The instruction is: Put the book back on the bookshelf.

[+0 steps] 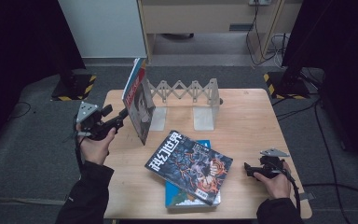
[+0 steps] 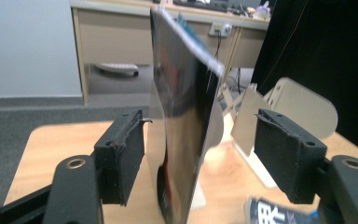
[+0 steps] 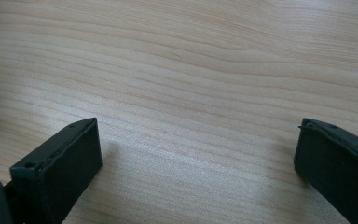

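We see a light wood table [image 1: 247, 116] mid-frame on grey carpet [image 1: 32, 154], desk [image 1: 205, 18] at top. Left gripper [image 2: 198, 156] jaws spread around the upright magazine [image 2: 182, 130], no contact. Right gripper [image 3: 198, 172] jaws wide over bare wood.

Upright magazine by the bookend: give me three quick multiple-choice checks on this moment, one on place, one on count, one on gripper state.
1. Where does the upright magazine stand?
A. flat at the table's right edge
B. at the left end of the expanding bookend
C. on top of the blue book

2. How many publications lie flat in the stack near the table's front?
A. two
B. four
C. none

3. How does the left gripper stand to the upright magazine?
A. clamped tight on it
B. open, pads clear of it on both sides
C. shut beside it

Answers:
1 B, the high view shows it leaning against the bookend's left plate.
2 A, the dark science-fiction magazine lies on the blue book.
3 B, the left gripper view shows gaps between both pads and the magazine.
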